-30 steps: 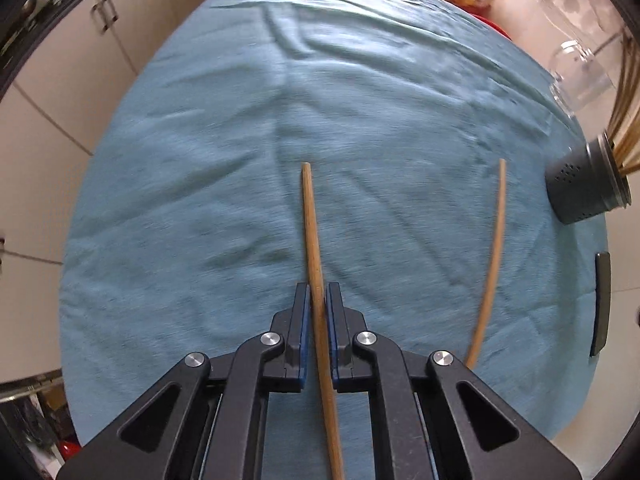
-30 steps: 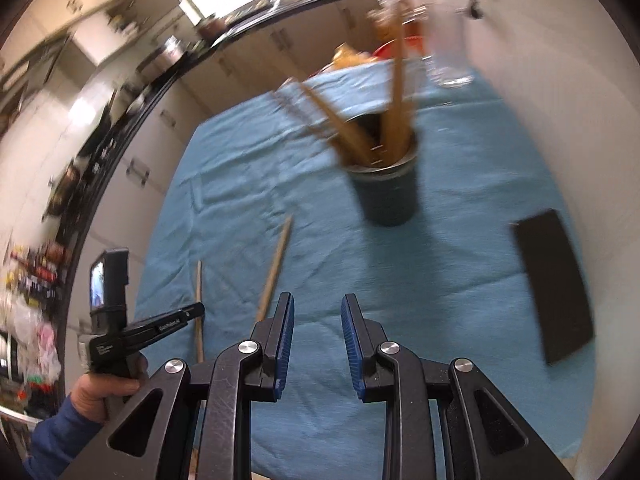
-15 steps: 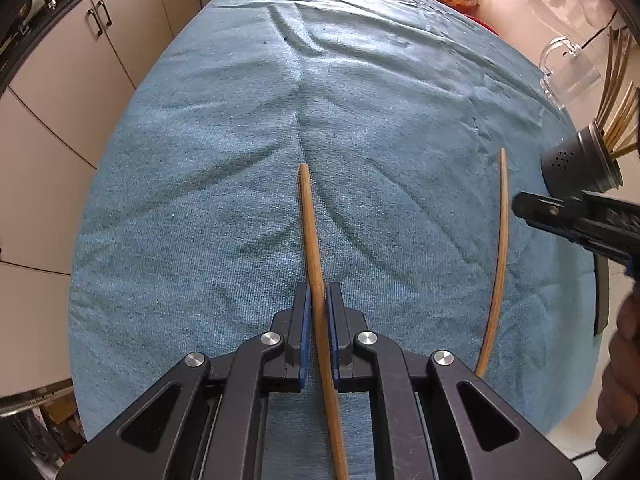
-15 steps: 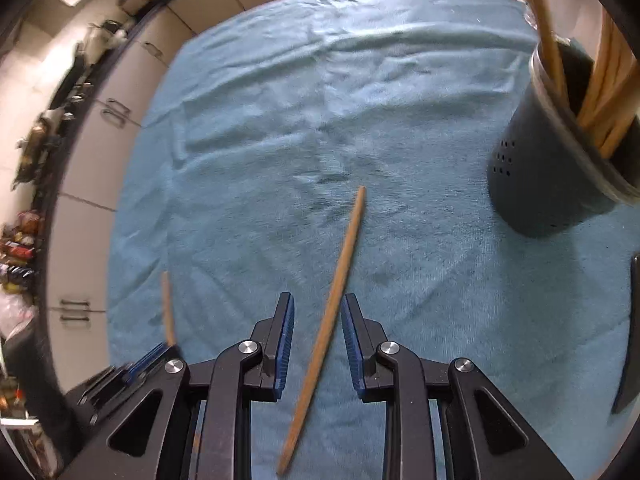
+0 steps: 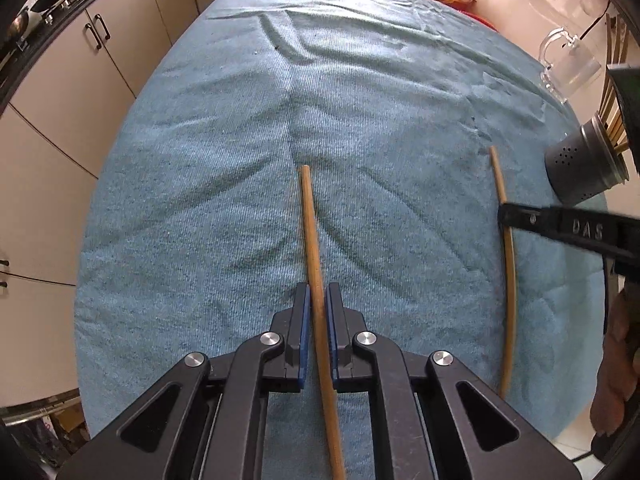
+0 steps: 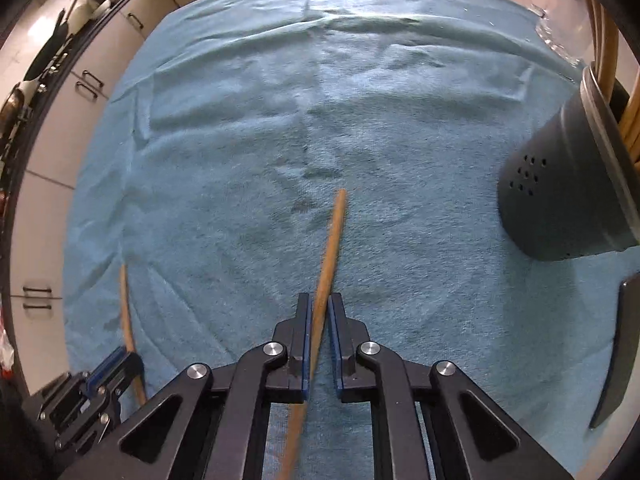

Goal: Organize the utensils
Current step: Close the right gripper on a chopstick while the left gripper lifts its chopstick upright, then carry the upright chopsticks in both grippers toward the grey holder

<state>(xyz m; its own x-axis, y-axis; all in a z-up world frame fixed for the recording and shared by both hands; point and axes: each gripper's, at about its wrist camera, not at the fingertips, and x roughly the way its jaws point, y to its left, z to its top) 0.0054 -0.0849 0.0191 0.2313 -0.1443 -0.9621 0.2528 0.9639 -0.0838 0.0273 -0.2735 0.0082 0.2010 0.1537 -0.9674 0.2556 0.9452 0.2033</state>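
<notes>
Two wooden sticks lie on a blue towel [image 5: 224, 168]. My left gripper [image 5: 317, 296] is shut on the first wooden stick [image 5: 311, 224], which runs forward between its blue pads. My right gripper [image 6: 319, 306] has its jaws close around the second wooden stick [image 6: 331, 240], with a small gap on the right pad side. In the left wrist view the second stick [image 5: 507, 248] lies to the right with the right gripper's finger [image 5: 560, 226] across it. In the right wrist view the first stick [image 6: 127, 312] and left gripper [image 6: 108, 368] show at lower left. A dark perforated utensil holder [image 6: 568, 184] with wooden utensils stands to the right.
The utensil holder also shows in the left wrist view [image 5: 580, 168]. A clear glass jug [image 5: 568, 64] stands behind it. A flat black object [image 6: 620, 352] lies on the towel at the right. Cabinets [image 5: 80, 80] run along the left beyond the table edge.
My right gripper has come down from a high view of the holder to the second stick and narrowed its jaws around it. My left gripper has stayed shut on the first stick.
</notes>
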